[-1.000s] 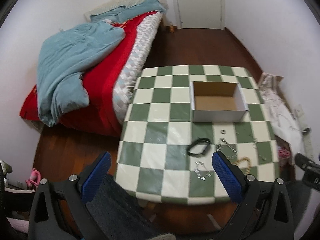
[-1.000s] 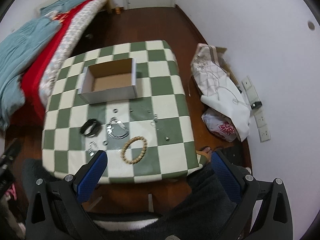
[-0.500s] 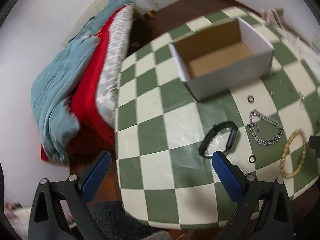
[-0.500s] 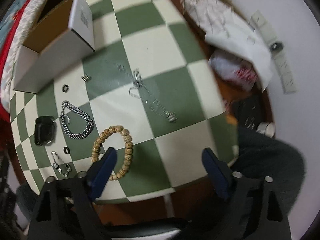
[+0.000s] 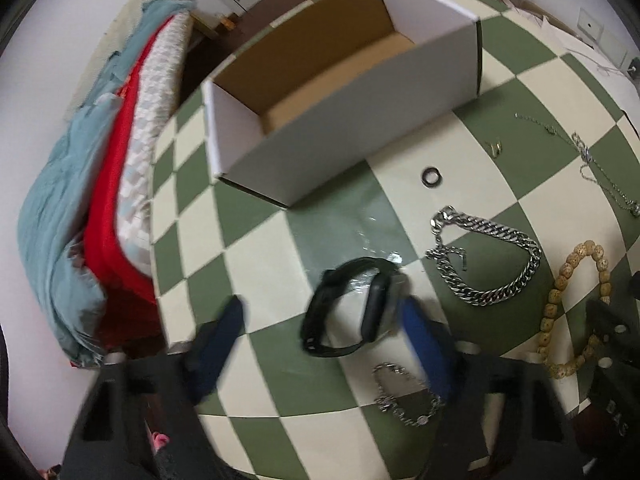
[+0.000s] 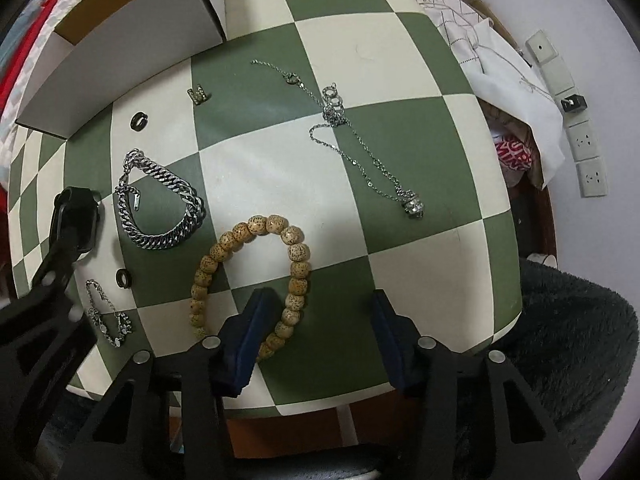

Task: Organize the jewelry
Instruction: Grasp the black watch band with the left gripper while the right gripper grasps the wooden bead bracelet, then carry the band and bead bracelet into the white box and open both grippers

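**Fingers spread over jewelry on checkered counter**

Fingers of the left gripper (image 5: 320,320) stand apart around a black band watch (image 5: 352,312). The right gripper (image 6: 320,320), released too, straddles one side of a wooden bead bracelet (image 6: 256,280). Beyond lie one heavy steel curb chain (image 6: 160,208), two dark rings, a fine necklace (image 6: 360,152) and an open cardboard box (image 5: 340,100).

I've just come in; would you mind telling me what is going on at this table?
A person with two handheld grippers is sorting jewelry into the open cardboard box, which looks empty so far. The left gripper is open around the black watch; the right gripper is open over one side of the wooden bead bracelet. The silver chain bracelet and thin necklace lie untouched on the checkered table.
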`<action>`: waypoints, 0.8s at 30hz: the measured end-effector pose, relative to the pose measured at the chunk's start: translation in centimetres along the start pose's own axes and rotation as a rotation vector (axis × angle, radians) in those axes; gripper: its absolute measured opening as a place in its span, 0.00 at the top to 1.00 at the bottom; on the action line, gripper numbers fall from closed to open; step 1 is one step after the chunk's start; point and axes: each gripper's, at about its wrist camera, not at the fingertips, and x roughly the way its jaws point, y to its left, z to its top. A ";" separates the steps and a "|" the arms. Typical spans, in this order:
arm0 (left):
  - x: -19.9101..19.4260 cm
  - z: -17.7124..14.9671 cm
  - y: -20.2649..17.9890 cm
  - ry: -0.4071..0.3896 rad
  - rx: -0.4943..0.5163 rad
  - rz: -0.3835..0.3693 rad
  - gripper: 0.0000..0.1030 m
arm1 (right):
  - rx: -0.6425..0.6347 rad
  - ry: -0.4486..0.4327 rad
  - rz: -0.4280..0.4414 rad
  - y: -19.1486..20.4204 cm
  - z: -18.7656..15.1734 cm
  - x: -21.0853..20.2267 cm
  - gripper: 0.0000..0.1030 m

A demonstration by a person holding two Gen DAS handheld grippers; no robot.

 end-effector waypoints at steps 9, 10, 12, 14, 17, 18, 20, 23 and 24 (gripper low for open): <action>0.8 -0.4 0.3 0.006 -0.072 -0.084 0.91 | 0.027 -0.052 0.041 -0.9 0.6 -1.0 0.91; 0.6 -0.5 0.6 0.002 -0.080 -0.087 0.91 | 0.032 -0.058 0.057 -1.1 0.7 -1.3 0.91; 0.1 -0.7 1.3 -0.007 -0.105 -0.105 0.91 | 0.036 -0.076 0.091 -1.3 0.9 -2.1 0.91; -0.7 -0.8 2.1 -0.020 -0.134 -0.126 0.91 | 0.027 -0.110 0.121 -1.2 0.9 -3.6 0.91; -2.1 -0.8 3.2 -0.040 -0.189 -0.168 0.91 | 0.015 -0.149 0.162 -0.9 1.1 -5.8 0.91; -2.7 -0.8 3.5 -0.048 -0.206 -0.181 0.91 | 0.009 -0.162 0.175 -0.8 1.3 -6.5 0.91; -4.0 -0.7 4.2 -0.068 -0.244 -0.211 0.91 | 0.001 -0.187 0.193 -0.6 1.7 -8.0 0.91; -5.9 0.0 5.5 -0.101 -0.294 -0.254 0.91 | -0.017 -0.220 0.221 -0.2 2.7 -10.3 0.91; -6.6 0.3 6.2 -0.116 -0.315 -0.271 0.91 | -0.023 -0.229 0.228 0.0 3.0 -11.0 0.91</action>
